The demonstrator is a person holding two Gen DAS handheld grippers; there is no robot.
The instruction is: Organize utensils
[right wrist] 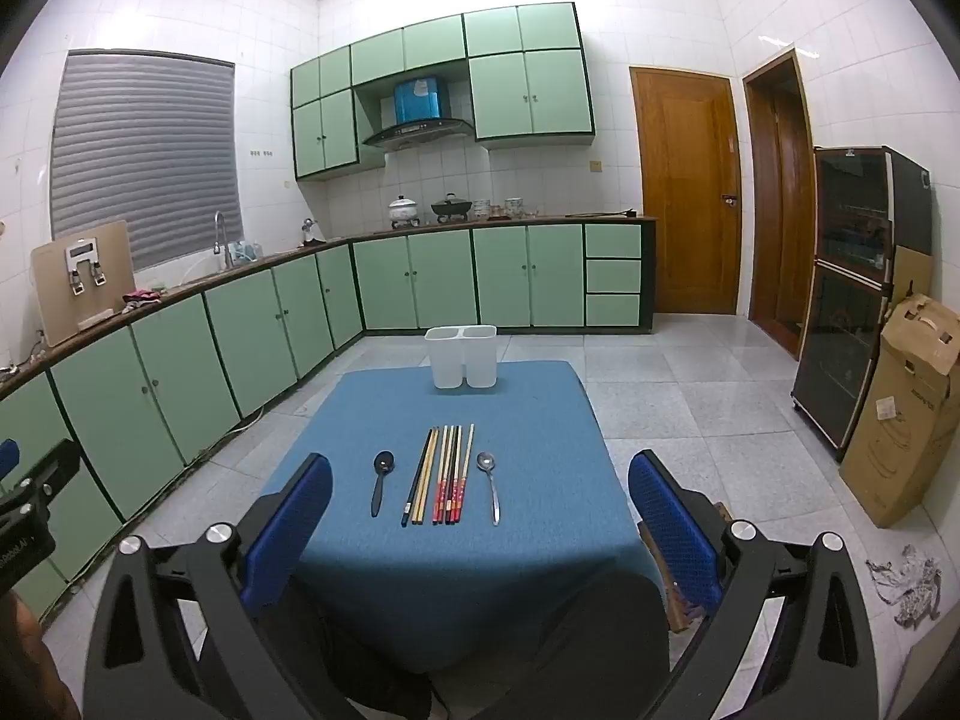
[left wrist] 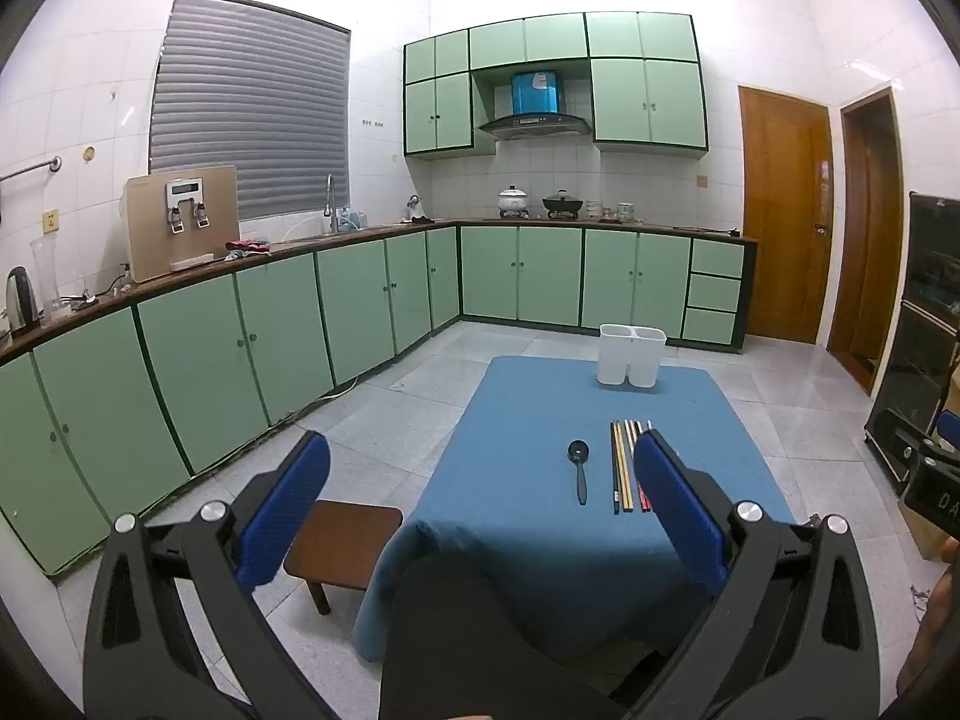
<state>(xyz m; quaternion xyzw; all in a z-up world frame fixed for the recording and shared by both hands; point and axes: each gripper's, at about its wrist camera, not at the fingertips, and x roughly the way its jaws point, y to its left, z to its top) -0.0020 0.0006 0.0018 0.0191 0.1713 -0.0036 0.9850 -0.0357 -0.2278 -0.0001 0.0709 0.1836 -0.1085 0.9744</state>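
Nearest of all, both tools hang short of the work with nothing between their blue pads: the left gripper [left wrist: 480,516] and the right gripper [right wrist: 480,516] each stand spread wide, tipped a little downward over the near edge of the blue table [right wrist: 456,570]. Just beyond that edge the utensils lie in a neat row, handles toward the person: a black spoon [right wrist: 380,480] on the left, a bundle of chopsticks [right wrist: 441,477] side by side in the middle, and a metal spoon [right wrist: 489,483] on the right, each spoon lying apart from the sticks. Farther back, at the far edge of the cloth, stands the white two-cell holder [right wrist: 461,357], upright and seemingly empty. Nothing looks sorted yet, so the first pick probably lies ahead. A spoon, lying alone, seems the easier start: come down across its handle, close firmly, and lift clear before carrying it to one cell. The chopsticks touch one another, so pinching a pair cleanly could drag neighbours askew.
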